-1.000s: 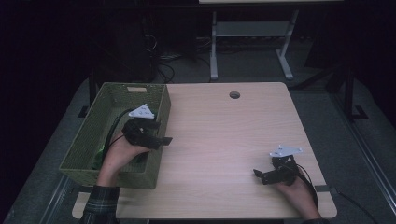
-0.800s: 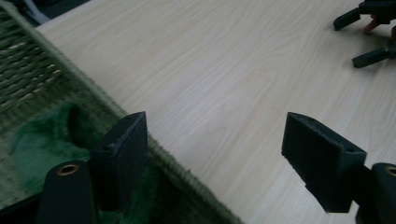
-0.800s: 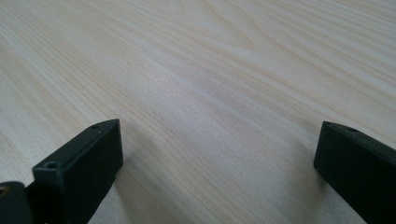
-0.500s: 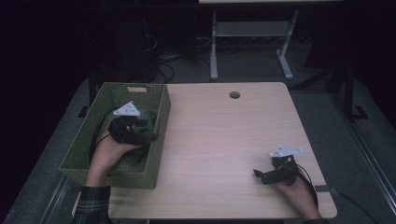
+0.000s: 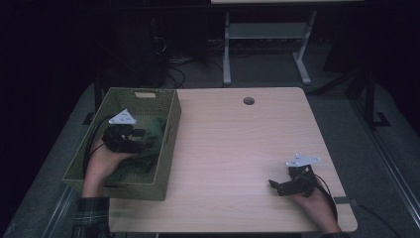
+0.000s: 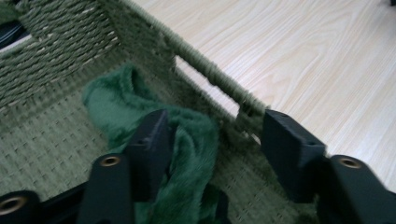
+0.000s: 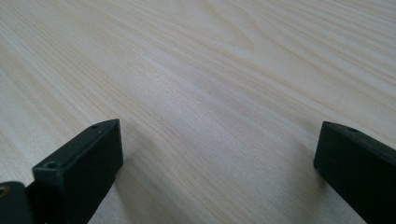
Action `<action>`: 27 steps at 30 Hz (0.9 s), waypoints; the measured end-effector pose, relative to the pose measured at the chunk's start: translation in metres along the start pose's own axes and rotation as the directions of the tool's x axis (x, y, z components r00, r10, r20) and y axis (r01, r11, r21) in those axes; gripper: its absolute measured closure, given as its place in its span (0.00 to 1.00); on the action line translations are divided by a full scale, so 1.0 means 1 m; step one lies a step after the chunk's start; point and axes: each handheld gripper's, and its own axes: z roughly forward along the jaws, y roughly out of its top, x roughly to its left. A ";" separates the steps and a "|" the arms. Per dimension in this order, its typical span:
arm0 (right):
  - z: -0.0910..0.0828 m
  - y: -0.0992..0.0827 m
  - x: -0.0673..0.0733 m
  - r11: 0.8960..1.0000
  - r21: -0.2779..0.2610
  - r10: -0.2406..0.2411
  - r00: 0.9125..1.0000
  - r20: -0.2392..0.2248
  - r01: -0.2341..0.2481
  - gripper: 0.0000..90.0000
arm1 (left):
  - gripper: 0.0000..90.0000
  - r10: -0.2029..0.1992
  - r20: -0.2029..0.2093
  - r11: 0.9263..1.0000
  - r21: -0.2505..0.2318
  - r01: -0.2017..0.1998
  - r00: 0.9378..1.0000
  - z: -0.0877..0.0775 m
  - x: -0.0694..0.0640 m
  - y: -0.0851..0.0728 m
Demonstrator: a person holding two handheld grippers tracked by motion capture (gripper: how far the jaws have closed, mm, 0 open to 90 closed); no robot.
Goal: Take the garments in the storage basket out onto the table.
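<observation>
The dark green plush cloth point(image 6: 187, 154) lies inside the olive woven rectangular basket point(image 5: 171, 130), which stands at nine o'clock on the light wooden table point(image 5: 247, 148). The left tongs point(image 6: 212, 149) reach into the basket; their jaws have just been closing, one pad touches the cloth and the other is still free beside the basket wall. The right tongs point(image 7: 219, 168) stand wide and empty above the table at about four o'clock.

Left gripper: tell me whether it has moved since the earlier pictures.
Yes. The left gripper has shifted left from the woven basket's right wall toward its middle, jaws closing around the green plush cloth.
</observation>
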 end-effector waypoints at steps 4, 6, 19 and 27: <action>0.000 0.000 0.000 1.000 0.000 0.001 1.000 -0.001 -0.001 0.01 | 0.49 0.002 -0.018 1.000 0.014 -0.002 1.000 0.001 0.003 -0.004; 0.000 0.000 0.000 1.000 0.000 0.001 1.000 -0.001 -0.001 0.01 | 0.49 0.010 -0.038 0.999 0.033 -0.008 0.999 0.002 0.005 -0.006; 0.000 0.000 0.000 1.000 0.000 0.001 1.000 -0.001 -0.001 0.01 | 0.43 0.001 -0.074 0.995 0.098 0.007 0.997 0.011 0.016 -0.019; 0.000 0.000 0.000 1.000 0.000 0.001 1.000 -0.001 -0.001 0.01 | 0.35 0.012 -0.075 0.988 0.154 0.000 0.997 0.022 0.017 -0.024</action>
